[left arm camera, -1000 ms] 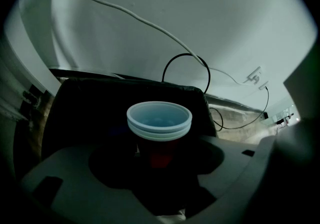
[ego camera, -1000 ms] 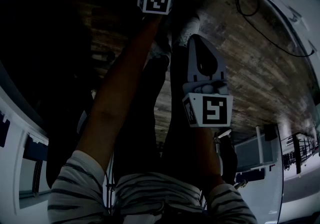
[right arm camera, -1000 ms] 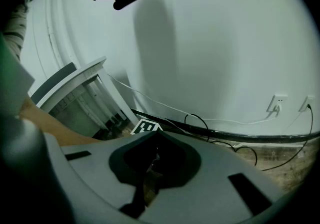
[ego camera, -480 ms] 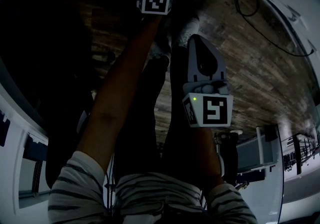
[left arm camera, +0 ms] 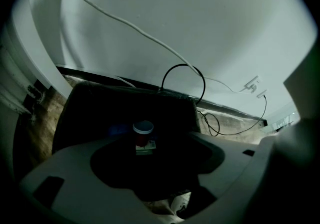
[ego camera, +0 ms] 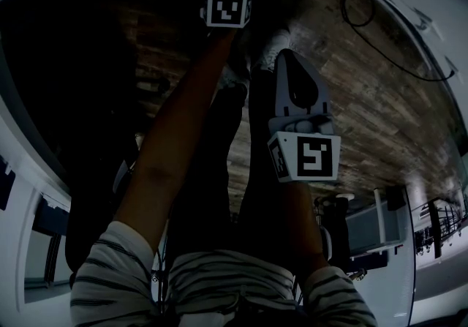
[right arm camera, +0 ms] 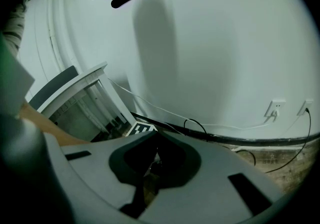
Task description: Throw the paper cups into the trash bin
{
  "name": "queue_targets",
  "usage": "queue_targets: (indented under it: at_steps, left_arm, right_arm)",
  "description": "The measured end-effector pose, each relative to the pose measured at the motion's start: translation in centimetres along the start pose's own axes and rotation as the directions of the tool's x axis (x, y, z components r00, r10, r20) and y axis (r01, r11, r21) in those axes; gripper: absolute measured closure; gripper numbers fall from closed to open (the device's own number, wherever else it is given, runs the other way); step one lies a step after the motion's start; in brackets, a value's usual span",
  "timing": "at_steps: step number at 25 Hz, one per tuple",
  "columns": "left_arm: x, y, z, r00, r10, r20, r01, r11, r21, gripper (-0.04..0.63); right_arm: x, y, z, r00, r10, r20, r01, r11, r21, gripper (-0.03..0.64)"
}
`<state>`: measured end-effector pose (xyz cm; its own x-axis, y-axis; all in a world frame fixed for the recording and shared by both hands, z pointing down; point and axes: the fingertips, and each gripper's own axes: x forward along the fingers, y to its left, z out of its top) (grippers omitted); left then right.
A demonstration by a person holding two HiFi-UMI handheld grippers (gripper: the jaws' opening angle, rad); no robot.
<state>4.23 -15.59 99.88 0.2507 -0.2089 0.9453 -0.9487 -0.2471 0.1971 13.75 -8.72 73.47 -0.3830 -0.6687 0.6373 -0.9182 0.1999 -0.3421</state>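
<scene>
In the left gripper view a paper cup (left arm camera: 143, 134) with a pale rim and red body stands upright inside the dark, black-lined trash bin (left arm camera: 95, 113). My left gripper (left arm camera: 159, 167) hangs above the bin, pointing steeply down. Its jaws are spread wide, apart from the cup, with nothing between the pads. In the head view only its marker cube (ego camera: 227, 9) shows at the end of the outstretched left arm. My right gripper (ego camera: 292, 69) is held nearer the body. Its jaws (right arm camera: 152, 137) meet at the tips and hold nothing.
Wooden floor (ego camera: 380, 99) runs to a white wall with loose cables (left arm camera: 185, 75) and sockets (right arm camera: 274, 108). A white rack (right arm camera: 80, 95) stands at the left of the right gripper view. The person's shoes (ego camera: 272, 46) are beside the bin.
A blue cup rim that showed just beyond the left marker cube one second ago is gone from the head view. Both hands have stayed almost still.
</scene>
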Motion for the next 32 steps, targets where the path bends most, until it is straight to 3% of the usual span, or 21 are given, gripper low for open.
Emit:
queue_targets:
  at_steps: [13,32]
  left_arm:
    - [-5.2,-1.0,0.5,1.0,-0.017,0.014,0.017,1.0,-0.024,0.3]
    - [-16.2,-3.1,2.8,0.983,-0.064,0.174,0.087,0.988,-0.129,0.361]
  right_arm:
    - [-2.3,1.2,3.1,0.999,-0.013,0.044,0.014,1.0,-0.028,0.599]
    - [-6.6,4.8,6.8,0.997,-0.013,0.078,0.019,0.997,-0.075,0.599]
